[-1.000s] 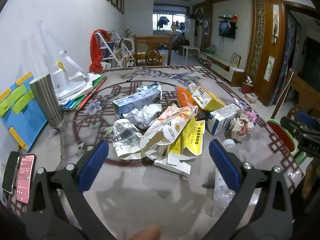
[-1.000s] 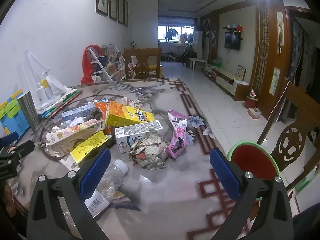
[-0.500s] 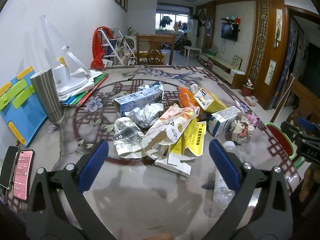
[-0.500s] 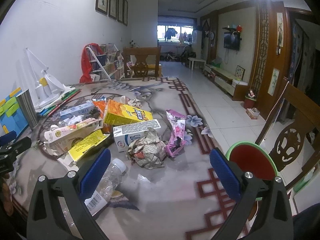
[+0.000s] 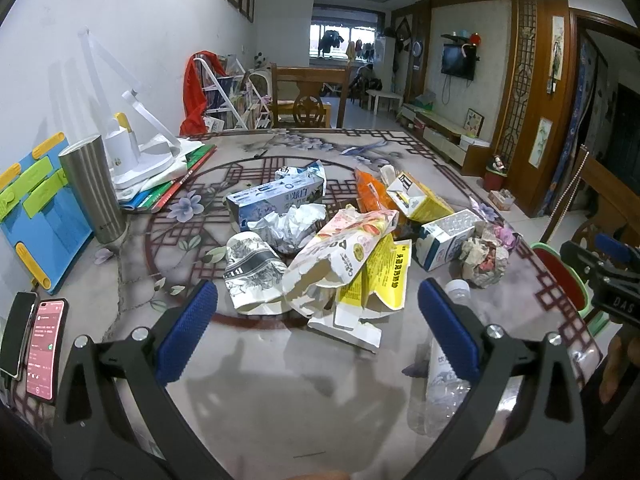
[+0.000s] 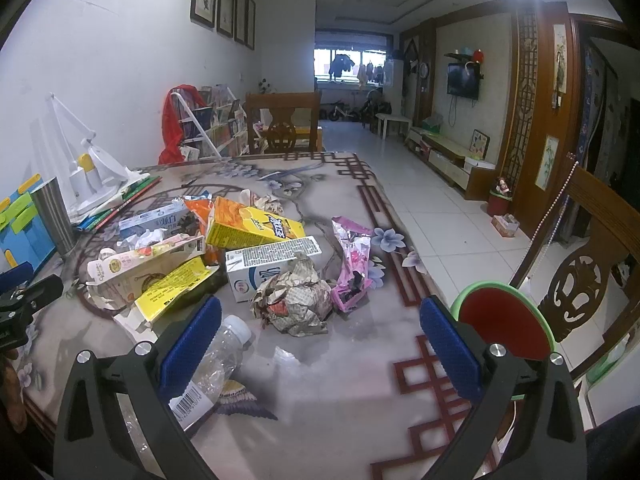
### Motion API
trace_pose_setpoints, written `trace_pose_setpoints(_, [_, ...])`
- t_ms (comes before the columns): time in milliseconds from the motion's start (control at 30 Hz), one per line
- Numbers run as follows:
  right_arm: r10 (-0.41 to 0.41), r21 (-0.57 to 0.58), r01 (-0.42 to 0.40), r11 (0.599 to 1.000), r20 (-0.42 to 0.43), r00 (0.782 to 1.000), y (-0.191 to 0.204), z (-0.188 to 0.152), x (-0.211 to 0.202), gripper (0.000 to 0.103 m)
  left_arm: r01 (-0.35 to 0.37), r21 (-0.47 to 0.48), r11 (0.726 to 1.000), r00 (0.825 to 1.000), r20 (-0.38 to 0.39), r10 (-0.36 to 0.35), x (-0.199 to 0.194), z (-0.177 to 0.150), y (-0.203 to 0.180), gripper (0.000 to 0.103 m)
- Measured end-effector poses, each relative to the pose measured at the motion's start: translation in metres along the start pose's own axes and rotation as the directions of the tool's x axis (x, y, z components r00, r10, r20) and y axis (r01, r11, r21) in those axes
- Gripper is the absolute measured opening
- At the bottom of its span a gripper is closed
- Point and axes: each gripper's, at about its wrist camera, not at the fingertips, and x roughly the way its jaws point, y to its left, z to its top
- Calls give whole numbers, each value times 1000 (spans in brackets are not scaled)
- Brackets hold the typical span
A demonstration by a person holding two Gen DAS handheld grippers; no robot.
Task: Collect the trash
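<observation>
Both the left gripper [image 5: 318, 326] and right gripper [image 6: 320, 336] are hovering agape and empty over the floral-patterned table [image 6: 332, 396], where cartons, crumpled paper [image 6: 294, 300] and a plastic bottle [image 6: 208, 372] are lying heaped in a tiled living room.

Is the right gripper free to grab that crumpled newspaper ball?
Probably yes. The right gripper is open and empty, the newspaper ball lies just ahead on bare table, and nothing sits between them.
</observation>
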Motion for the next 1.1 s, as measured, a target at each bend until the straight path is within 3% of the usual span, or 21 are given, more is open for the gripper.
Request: trace_pose_setpoints(1100, [9, -1, -9, 1000, -9, 1000, 4, -1, 1, 96, -5, 2, 1000, 1000, -9, 5, 1, -1, 0, 98])
